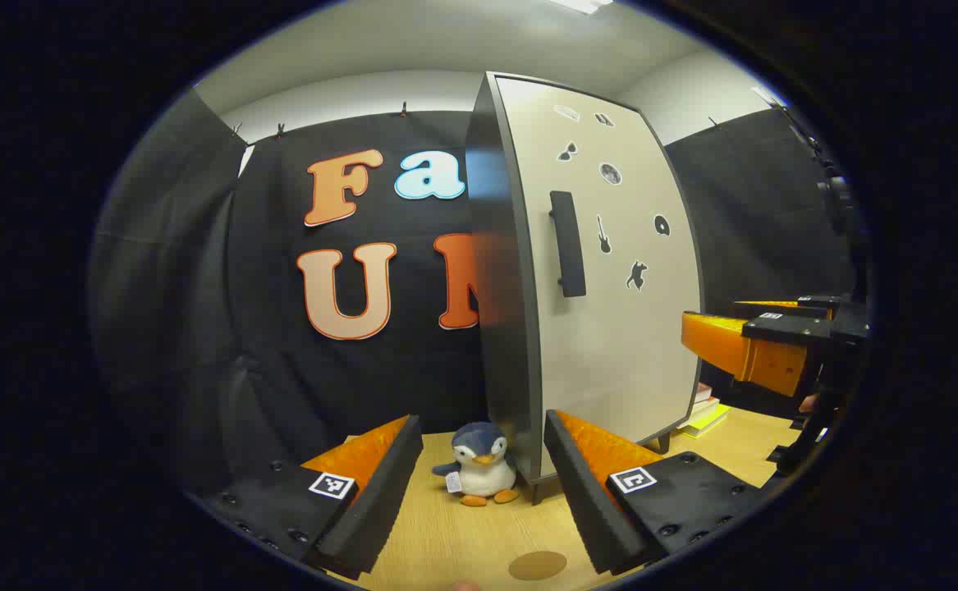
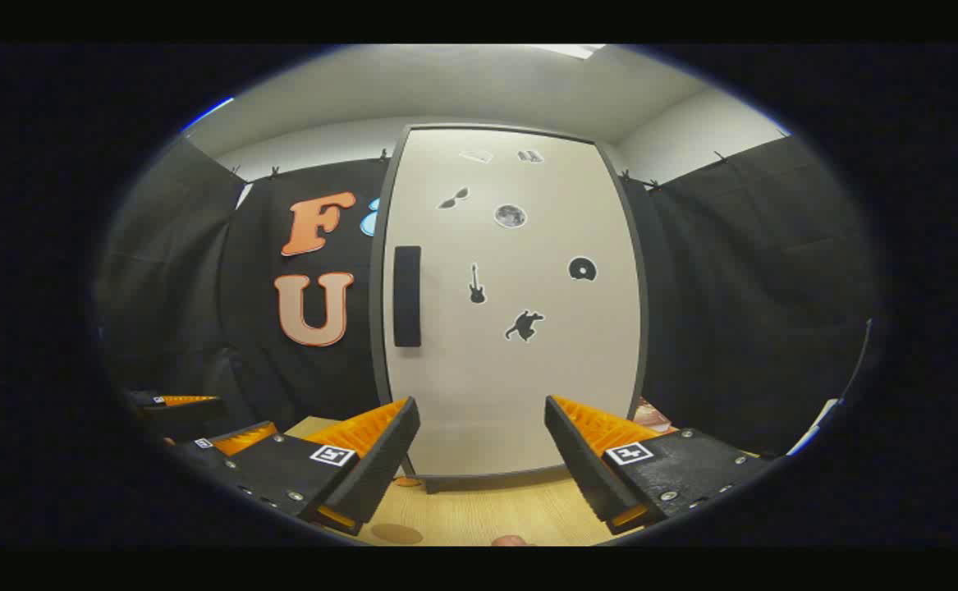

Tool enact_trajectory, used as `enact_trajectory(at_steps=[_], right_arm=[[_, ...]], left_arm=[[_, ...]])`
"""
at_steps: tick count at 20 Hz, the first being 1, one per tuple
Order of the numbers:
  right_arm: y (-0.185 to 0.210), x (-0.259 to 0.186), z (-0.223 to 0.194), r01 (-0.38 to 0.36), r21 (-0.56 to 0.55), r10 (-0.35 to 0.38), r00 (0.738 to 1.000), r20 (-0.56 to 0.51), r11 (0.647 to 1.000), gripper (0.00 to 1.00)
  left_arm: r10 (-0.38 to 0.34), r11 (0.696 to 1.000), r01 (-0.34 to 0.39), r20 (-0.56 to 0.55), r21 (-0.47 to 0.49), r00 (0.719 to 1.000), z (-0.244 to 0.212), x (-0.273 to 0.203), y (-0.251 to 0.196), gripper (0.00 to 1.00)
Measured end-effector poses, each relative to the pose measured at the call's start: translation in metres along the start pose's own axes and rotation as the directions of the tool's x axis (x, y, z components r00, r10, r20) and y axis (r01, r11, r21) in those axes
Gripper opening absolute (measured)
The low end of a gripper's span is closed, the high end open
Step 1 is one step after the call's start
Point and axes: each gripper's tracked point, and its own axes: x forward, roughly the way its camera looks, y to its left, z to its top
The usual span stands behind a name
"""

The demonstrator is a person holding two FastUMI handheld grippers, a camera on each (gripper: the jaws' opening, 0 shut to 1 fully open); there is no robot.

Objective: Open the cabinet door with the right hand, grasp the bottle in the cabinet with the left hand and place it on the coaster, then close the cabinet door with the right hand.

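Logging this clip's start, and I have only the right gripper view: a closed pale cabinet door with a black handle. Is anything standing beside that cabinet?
Observer: Yes. The left gripper view shows a small blue-and-white plush penguin on the wooden table, at the grey cabinet's handle-side corner.
Operator: And at the other corner?
Observer: A low stack of books, one yellow-edged, lies by the cabinet's foot.
Operator: Is the left gripper open?
Observer: Yes, the left gripper is open and holds nothing.

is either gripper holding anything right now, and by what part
Nothing is held. The left gripper and the right gripper are both open and empty, facing the shut cabinet door; its handle is untouched.
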Motion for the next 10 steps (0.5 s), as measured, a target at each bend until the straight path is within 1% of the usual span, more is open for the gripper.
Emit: enact_trajectory(at_steps=[1, 2, 5, 6, 7, 9, 10], right_arm=[[0.0, 0.002, 0.003, 0.005, 0.0, -0.005, 1.0, 0.01, 1.0, 0.95], [0.002, 0.003, 0.003, -0.002, -0.002, 0.002, 1.0, 0.013, 1.0, 0.95], [0.003, 0.004, 0.009, -0.014, -0.022, 0.014, 1.0, 0.016, 1.0, 0.93], [0.006, 0.004, 0.011, -0.025, -0.022, 0.026, 0.999, 0.021, 0.999, 0.95], [0.008, 0.005, 0.013, -0.036, -0.023, 0.036, 0.999, 0.026, 0.999, 0.95], [0.007, 0.005, 0.014, -0.029, -0.026, 0.029, 0.999, 0.027, 0.999, 0.93], [0.007, 0.005, 0.015, -0.033, -0.024, 0.034, 0.999, 0.03, 0.999, 0.95]], left_arm=[[0.009, 1.0, -0.009, 0.003, -0.007, 1.0, 0.001, 0.0, 0.002, 1.0], [0.022, 1.0, -0.022, 0.002, -0.017, 1.0, 0.0, -0.001, 0.005, 0.97], [0.031, 0.996, -0.03, 0.02, -0.082, 0.999, 0.005, -0.002, 0.008, 0.97], [0.043, 0.995, -0.042, 0.014, -0.092, 0.999, 0.004, -0.002, 0.01, 0.97], [0.057, 0.994, -0.055, 0.015, -0.097, 0.998, 0.004, -0.002, 0.014, 0.97], [0.067, 0.994, -0.065, 0.022, -0.085, 0.998, 0.005, -0.001, 0.016, 0.97], [0.065, 0.996, -0.063, 0.02, -0.066, 0.998, 0.005, 0.0, 0.016, 0.98]])
